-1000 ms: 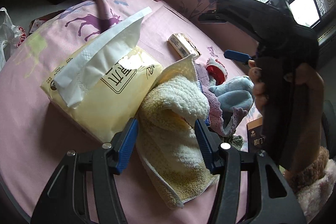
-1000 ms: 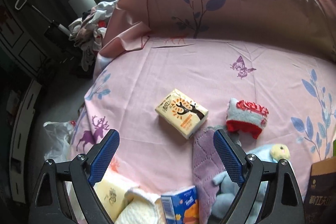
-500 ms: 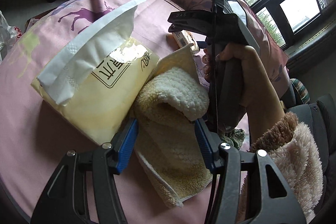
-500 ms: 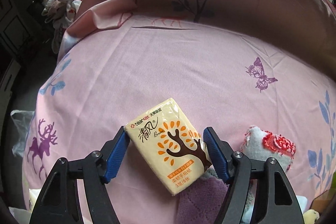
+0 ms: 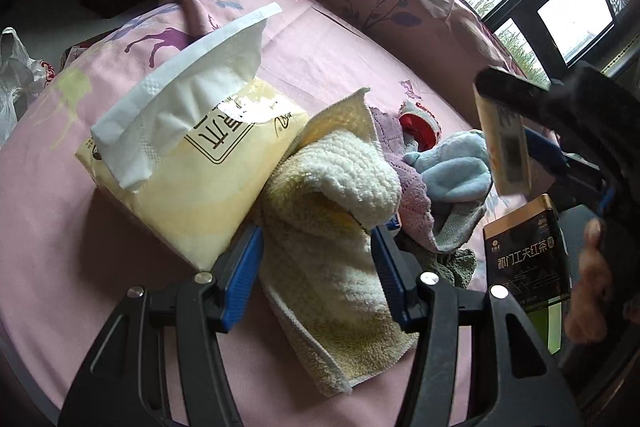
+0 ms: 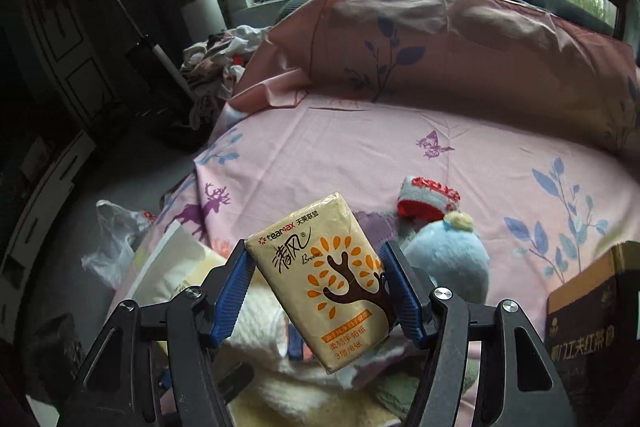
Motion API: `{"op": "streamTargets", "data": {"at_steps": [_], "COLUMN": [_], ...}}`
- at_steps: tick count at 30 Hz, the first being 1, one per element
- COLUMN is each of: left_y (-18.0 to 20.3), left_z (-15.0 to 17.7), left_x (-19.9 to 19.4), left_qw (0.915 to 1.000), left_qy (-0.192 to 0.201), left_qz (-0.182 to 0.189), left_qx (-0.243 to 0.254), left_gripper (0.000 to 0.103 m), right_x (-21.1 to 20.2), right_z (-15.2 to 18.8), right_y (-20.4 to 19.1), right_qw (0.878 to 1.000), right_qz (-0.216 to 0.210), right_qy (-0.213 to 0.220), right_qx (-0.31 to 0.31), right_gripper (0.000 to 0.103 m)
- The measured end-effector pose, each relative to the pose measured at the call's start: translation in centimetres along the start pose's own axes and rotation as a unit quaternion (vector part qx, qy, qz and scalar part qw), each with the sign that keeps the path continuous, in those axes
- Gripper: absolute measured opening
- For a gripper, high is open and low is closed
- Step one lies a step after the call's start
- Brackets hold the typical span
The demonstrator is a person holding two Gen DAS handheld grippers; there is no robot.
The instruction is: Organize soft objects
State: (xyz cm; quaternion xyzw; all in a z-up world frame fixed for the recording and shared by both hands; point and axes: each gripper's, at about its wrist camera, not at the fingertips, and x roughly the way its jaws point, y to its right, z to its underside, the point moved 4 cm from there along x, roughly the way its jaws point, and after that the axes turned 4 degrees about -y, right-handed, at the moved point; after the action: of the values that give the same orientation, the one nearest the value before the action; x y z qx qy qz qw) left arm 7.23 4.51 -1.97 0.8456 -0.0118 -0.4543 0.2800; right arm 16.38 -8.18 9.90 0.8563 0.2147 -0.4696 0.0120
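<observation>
My right gripper (image 6: 316, 293) is shut on a small yellow tissue pack (image 6: 324, 291) with an orange tree print and holds it in the air above the pile; the pack also shows in the left wrist view (image 5: 504, 147). My left gripper (image 5: 316, 259) is closed around a rolled cream-yellow towel (image 5: 332, 227) lying on the pink sheet (image 5: 320, 47). A large yellow tissue bag (image 5: 192, 155) lies left of the towel. A purple cloth (image 5: 404, 179), a blue plush toy (image 6: 444, 263) and a red-and-grey sock (image 6: 428, 201) lie behind it.
A dark tea box (image 5: 524, 255) stands at the right of the pile. Pink pillows (image 6: 460, 43) line the far edge under the windows. A clothes heap (image 6: 216, 59) and a white plastic bag (image 6: 116, 243) lie off the bed's left side.
My right gripper closed on the small tissue pack and lifted it off the sheet, back toward the pile. My left gripper stayed on the towel.
</observation>
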Motion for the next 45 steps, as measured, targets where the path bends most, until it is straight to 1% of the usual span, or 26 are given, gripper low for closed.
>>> {"op": "streamTargets", "data": {"at_steps": [2, 4, 7, 10, 12, 13, 14, 16, 20, 22, 24, 25, 26, 27, 28, 29, 30, 31, 32, 35, 37, 41, 43, 45], "left_y": [0.1, 0.4, 1.2, 1.7, 1.8, 1.9, 2.1, 2.6, 4.0, 4.6, 5.1, 5.3, 5.6, 6.0, 6.5, 6.8, 7.0, 7.5, 7.9, 9.2, 9.9, 10.4, 10.5, 10.7], "left_z": [0.2, 0.4, 0.8, 1.0, 1.2, 1.4, 1.7, 2.1, 3.0, 3.3, 3.8, 4.0, 4.2, 4.6, 5.1, 5.4, 5.7, 6.1, 6.4, 7.4, 8.2, 9.3, 9.6, 10.0], "left_x": [0.3, 0.4, 0.1, 0.2, 0.7, 1.0, 1.2, 1.4, 1.2, 1.4, 1.6, 1.5, 1.5, 1.4, 1.2, 1.2, 1.1, 1.0, 0.9, 0.6, 0.8, 1.5, 1.6, 2.2], "left_qw": [1.0000, 0.9999, 0.9993, 0.9977, 0.9962, 0.9955, 0.9947, 0.9929, 0.9870, 0.9858, 0.9852, 0.9847, 0.9841, 0.9841, 0.9853, 0.9869, 0.9883, 0.9888, 0.9887, 0.9873, 0.9865, 0.9851, 0.9842, 0.9842], "left_qy": [-0.004, -0.006, 0.004, 0.019, 0.018, 0.016, 0.014, 0.016, 0.030, 0.028, 0.022, 0.023, 0.023, 0.019, 0.012, 0.002, -0.008, -0.016, -0.023, -0.023, -0.024, -0.035, -0.030, -0.039], "left_qz": [-0.005, -0.009, -0.022, -0.042, -0.062, -0.071, -0.077, -0.085, -0.100, -0.094, -0.096, -0.096, -0.095, -0.087, -0.070, -0.055, -0.043, -0.032, -0.025, -0.017, -0.023, -0.029, -0.036, -0.035], "left_qx": [-0.003, 0.004, 0.029, 0.049, 0.058, 0.062, 0.067, 0.082, 0.122, 0.136, 0.140, 0.144, 0.149, 0.153, 0.156, 0.152, 0.146, 0.145, 0.146, 0.156, 0.161, 0.166, 0.170, 0.169], "left_gripper": [0.054, 0.054, 0.054, 0.054, 0.054, 0.054, 0.054, 0.054, 0.054, 0.054, 0.054, 0.054, 0.054, 0.054, 0.054, 0.054, 0.053, 0.047, 0.043, 0.042, 0.042, 0.042, 0.042, 0.039], "right_x": [-1.2, -1.4, -1.1, -0.7, -0.4, -0.3, -0.4, -0.9, -2.2, -2.9, -3.6, -3.9, -4.3, -4.7, -4.9, -5.0, -5.2, -5.4, -5.4, -5.1, -4.4, -3.2, -2.3, -1.3], "right_z": [3.0, 5.9, 9.8, 11.9, 12.6, 12.9, 13.1, 13.6, 13.7, 13.6, 13.4, 13.4, 13.3, 13.2, 13.2, 13.1, 13.0, 13.0, 13.0, 12.9, 13.0, 13.3, 13.7, 14.1], "right_y": [1.1, 2.3, 4.3, 6.1, 6.9, 7.2, 7.4, 7.8, 8.3, 8.6, 9.0, 9.2, 9.3, 9.3, 9.3, 9.3, 9.3, 9.5, 9.6, 10.2, 10.3, 10.4, 10.7, 10.9], "right_qw": [1.000, 0.999, 0.996, 0.993, 0.991, 0.991, 0.991, 0.990, 0.990, 0.990, 0.989, 0.989, 0.989, 0.989, 0.990, 0.990, 0.990, 0.990, 0.990, 0.987, 0.986, 0.984, 0.980, 0.974], "right_qz": [-0.005, -0.003, 0.030, 0.047, 0.041, 0.033, 0.022, 0.000, -0.017, -0.025, -0.034, -0.038, -0.044, -0.049, -0.053, -0.055, -0.058, -0.062, -0.066, -0.081, -0.083, -0.093, -0.116, -0.132], "right_qy": [-0.005, -0.023, -0.051, -0.071, -0.080, -0.080, -0.079, -0.070, -0.052, -0.039, -0.026, -0.021, -0.014, -0.008, -0.006, -0.005, -0.004, -0.001, 0.000, -0.009, -0.028, -0.054, -0.071, -0.091], "right_qx": [0.020, 0.039, 0.060, 0.082, 0.097, 0.104, 0.110, 0.122, 0.133, 0.137, 0.142, 0.143, 0.141, 0.138, 0.132, 0.129, 0.127, 0.127, 0.128, 0.141, 0.141, 0.139, 0.146, 0.161], "right_gripper": [0.066, 0.066, 0.067, 0.067, 0.071, 0.076, 0.085, 0.090, 0.090, 0.090, 0.089, 0.089, 0.084, 0.079, 0.069, 0.064, 0.062, 0.056, 0.055, 0.055, 0.055, 0.055, 0.055, 0.055]}}
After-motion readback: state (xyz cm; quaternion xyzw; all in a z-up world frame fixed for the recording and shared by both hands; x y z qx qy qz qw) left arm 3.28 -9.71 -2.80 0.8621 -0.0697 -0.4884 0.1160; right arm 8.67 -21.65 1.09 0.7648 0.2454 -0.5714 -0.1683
